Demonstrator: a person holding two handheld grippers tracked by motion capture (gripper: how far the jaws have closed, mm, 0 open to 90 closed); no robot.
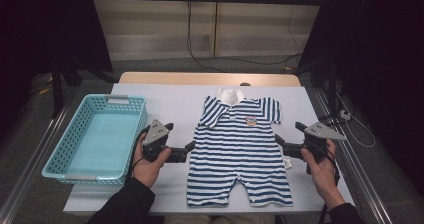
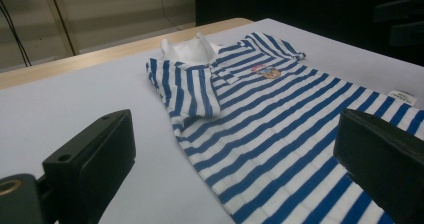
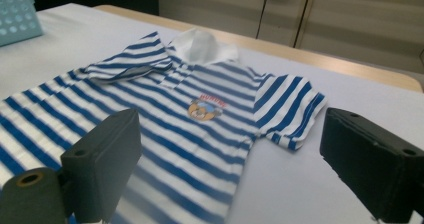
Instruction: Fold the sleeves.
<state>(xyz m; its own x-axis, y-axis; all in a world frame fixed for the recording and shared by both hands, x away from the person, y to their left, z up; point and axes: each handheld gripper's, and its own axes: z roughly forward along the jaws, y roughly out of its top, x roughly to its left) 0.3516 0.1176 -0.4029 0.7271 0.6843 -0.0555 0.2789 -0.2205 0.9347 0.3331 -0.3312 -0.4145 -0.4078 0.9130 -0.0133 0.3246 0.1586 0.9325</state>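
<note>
a blue-and-white striped romper with a white collar and a small chest badge lay flat and face up on the white tabletop, collar toward the far edge, to the right of a turquoise basket. the left gripper was beside the garment's left edge and the right gripper beside its right edge. each pair of jaws stood well apart, clamped on nothing, with striped cloth visible between them in the gripper views.
</note>
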